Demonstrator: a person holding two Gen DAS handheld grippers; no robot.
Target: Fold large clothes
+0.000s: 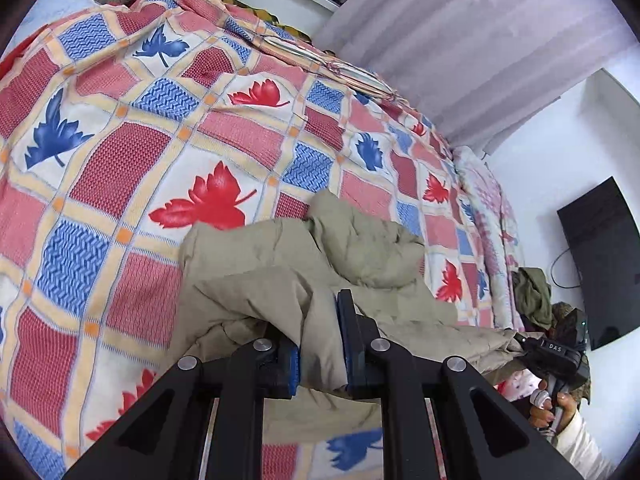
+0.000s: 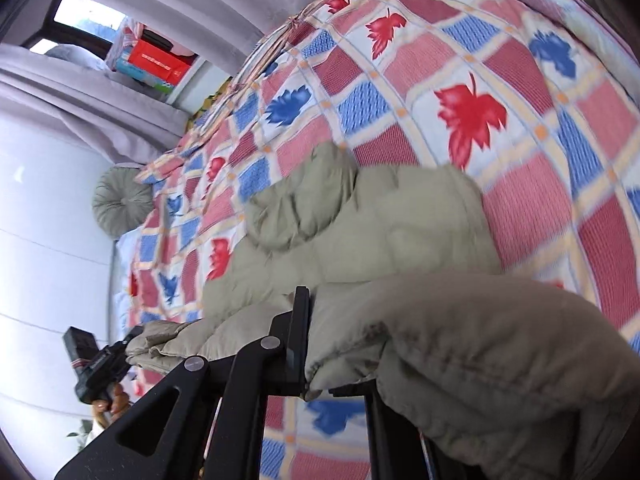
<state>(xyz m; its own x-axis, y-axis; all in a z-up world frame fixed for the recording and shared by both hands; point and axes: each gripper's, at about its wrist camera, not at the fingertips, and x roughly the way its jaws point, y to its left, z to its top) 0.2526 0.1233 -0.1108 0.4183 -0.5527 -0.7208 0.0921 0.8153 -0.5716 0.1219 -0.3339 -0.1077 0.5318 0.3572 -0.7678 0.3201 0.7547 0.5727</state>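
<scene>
A beige padded jacket (image 1: pixel 280 264) lies bunched on a bed with a red, blue and cream leaf-pattern quilt (image 1: pixel 132 132). My left gripper (image 1: pixel 320 320) is shut on a fold of the jacket, which hangs between its blue pads and lifts off the quilt. The right gripper shows at the far right of this view (image 1: pixel 556 354), at the jacket's other edge. In the right wrist view my right gripper (image 2: pixel 316 344) is shut on a thick fold of the jacket (image 2: pixel 360 232); cloth drapes over and hides its right finger. The left gripper (image 2: pixel 96 364) shows at lower left, holding the jacket's far end.
A round grey-green cushion (image 2: pixel 122 208) lies at the head of the bed. Grey curtains (image 1: pixel 480 40) hang behind it, with boxes on a sill (image 2: pixel 156 64). A dark screen (image 1: pixel 600 264) hangs on the white wall, with piled clothes (image 1: pixel 532 296) below.
</scene>
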